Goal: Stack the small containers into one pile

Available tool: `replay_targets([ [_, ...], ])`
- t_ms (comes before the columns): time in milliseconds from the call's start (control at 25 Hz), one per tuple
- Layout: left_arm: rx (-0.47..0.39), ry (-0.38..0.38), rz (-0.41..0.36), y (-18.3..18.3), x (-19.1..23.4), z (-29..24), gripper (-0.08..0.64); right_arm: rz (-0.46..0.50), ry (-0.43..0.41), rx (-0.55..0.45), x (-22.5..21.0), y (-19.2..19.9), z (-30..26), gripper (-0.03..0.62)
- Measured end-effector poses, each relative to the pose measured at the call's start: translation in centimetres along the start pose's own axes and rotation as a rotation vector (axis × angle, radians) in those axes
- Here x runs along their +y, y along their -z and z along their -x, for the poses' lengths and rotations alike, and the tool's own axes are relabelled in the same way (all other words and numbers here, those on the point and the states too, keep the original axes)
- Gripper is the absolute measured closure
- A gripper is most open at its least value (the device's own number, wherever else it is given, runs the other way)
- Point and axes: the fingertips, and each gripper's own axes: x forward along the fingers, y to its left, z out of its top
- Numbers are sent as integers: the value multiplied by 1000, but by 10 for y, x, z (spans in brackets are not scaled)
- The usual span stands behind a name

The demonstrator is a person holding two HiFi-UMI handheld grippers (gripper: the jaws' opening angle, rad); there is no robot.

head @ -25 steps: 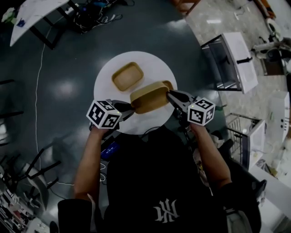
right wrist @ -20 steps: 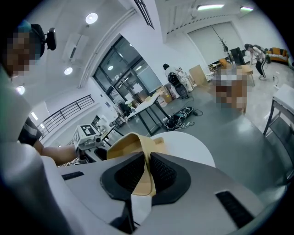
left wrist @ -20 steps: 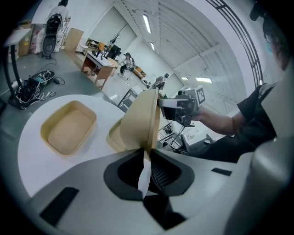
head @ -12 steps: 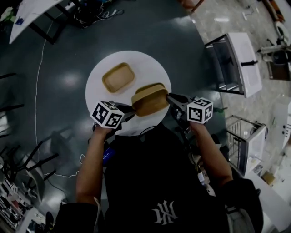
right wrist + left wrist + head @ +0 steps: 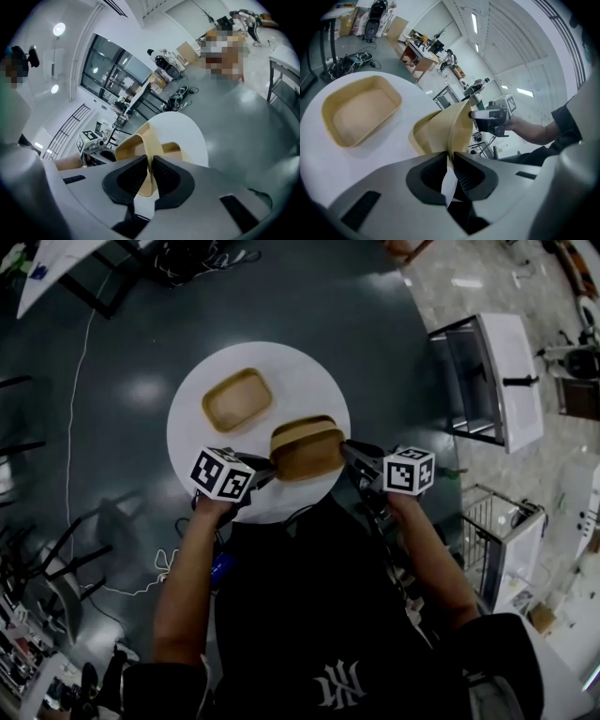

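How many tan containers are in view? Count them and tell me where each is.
2 show. One container lies on the table, far left; the held container hangs between left gripper and right gripper, near the table's front. A third may hide under it.

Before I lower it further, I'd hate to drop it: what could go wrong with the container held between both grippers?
1. The held container hangs by its thin rim, pinched at opposite ends by the left gripper, whose fingers have just been closing, and the right gripper; the rim could slip out.
2. It looks tilted over the container beneath, so it may land crooked rather than nest.
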Motion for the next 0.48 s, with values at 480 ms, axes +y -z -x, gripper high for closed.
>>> replay_targets([
  [480, 11, 20, 136, 4, 16, -26, 518, -73, -2, 72, -24, 5, -14, 531],
])
